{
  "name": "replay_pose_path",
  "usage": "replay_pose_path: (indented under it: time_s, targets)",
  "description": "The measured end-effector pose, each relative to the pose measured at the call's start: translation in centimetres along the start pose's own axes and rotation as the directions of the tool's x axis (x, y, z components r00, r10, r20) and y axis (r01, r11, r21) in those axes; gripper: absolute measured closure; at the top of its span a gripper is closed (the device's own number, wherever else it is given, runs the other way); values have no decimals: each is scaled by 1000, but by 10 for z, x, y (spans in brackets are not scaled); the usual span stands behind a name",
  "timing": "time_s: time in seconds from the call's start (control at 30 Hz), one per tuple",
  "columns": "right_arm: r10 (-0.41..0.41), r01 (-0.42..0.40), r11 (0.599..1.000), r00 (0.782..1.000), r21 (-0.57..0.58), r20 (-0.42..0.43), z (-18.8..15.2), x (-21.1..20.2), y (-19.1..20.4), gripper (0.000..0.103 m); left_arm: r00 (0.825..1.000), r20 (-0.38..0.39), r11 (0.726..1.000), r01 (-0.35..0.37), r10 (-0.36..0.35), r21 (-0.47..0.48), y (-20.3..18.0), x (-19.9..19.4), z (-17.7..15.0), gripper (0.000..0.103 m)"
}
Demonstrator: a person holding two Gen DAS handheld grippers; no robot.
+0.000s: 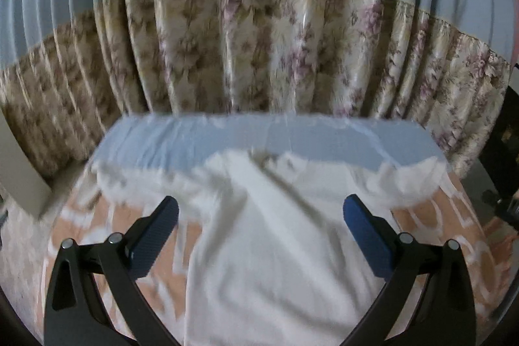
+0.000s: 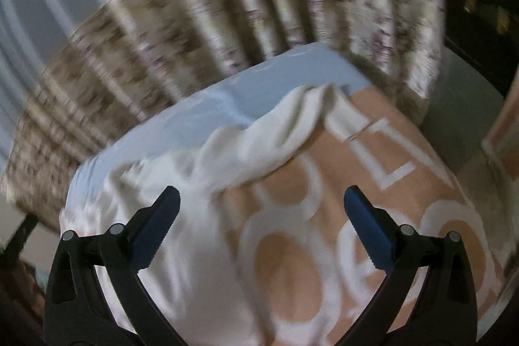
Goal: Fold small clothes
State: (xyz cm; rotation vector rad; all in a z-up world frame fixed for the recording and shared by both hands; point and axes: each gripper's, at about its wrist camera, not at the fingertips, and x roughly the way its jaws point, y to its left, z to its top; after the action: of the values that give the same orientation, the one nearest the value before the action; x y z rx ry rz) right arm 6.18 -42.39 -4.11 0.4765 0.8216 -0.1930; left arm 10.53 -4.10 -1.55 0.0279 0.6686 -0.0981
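Two grippers, both spread wide and holding nothing. Left gripper (image 1: 259, 209) hovering over the middle of the white garment (image 1: 275, 248), blue pads (image 1: 155, 235) flanking its body, probably to pick a seam or hem for the first fold. Right gripper (image 2: 261, 203) poised off to that garment's side, above a trailing sleeve-like flap (image 2: 292, 125) and the bare peach patterned cover (image 2: 373, 158) beneath, likely lined up for the outer edge. Garment spread roughly flat on the cover, rumpled along its far edge, one diagonal crease across the chest, far edge touching a pale blue cloth (image 1: 227, 135) across the far end of the surface. Beyond that, a hanging curtain (image 1: 259, 38), blue above and floral below. Both views blurred, so finer detail unclear. Folding apparently not yet begun.
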Motion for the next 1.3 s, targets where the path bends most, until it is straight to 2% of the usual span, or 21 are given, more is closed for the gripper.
replay_pose_path:
  time_s: [0.1,0.17,0.23,0.37,0.43,0.5,0.67,0.73,0.8,0.87,0.9,0.97,1.1,1.13,1.17,1.2,1.3]
  targets:
    - [-47,47,998,999,29,7,32,24,-19,4,999,-23,1000,-25,26,17,-13,25,12,1]
    - [-73,73,997,997,22,3,47,43,-26,9,994,-100,997,-29,36,72,-24,50,17,1]
    - [-101,101,995,995,10,-10,59,66,-30,15,993,-110,996,-27,36,87,-32,67,21,1]
    - [-93,94,995,994,18,-54,81,114,-40,29,987,-156,998,46,-37,54,-36,104,33,1]
    - [-96,98,995,992,22,-78,91,136,-45,44,987,-155,999,35,-29,37,-36,119,39,1]
    - [-97,102,994,990,39,-100,101,152,-53,54,987,-155,998,50,-44,38,-39,131,44,1]
    - [-100,112,988,989,104,-112,118,173,-74,71,985,-164,996,56,-43,74,-50,155,50,1]
    - [-111,126,985,985,118,-129,119,181,-81,90,983,-178,994,67,-52,82,-54,166,50,1]
    - [-118,136,984,982,116,-149,117,189,-83,92,980,-191,994,64,-46,88,-57,175,49,1]
    - [-125,143,982,981,119,-152,117,199,-86,89,978,-205,994,66,-47,86,-58,183,48,1]
    - [-122,142,982,980,124,-158,117,202,-86,86,976,-212,994,70,-51,83,-58,187,47,1]
    - [-104,133,979,978,154,-180,119,212,-91,72,974,-220,994,65,-45,87,-59,191,46,1]
    - [-69,114,969,976,220,-204,120,224,-98,69,974,-225,994,54,-30,100,-59,192,43,1]
    - [-61,109,967,977,232,-204,120,226,-100,71,974,-226,993,52,-27,102,-58,192,42,1]
    - [-60,104,969,979,225,-194,121,225,-99,77,974,-227,994,49,-24,103,-57,192,42,1]
    - [-70,104,975,983,197,-171,124,221,-94,97,974,-227,994,48,-24,103,-56,192,42,1]
    - [-75,79,988,996,134,-39,135,198,-81,97,974,-223,994,44,-21,99,-52,188,45,1]
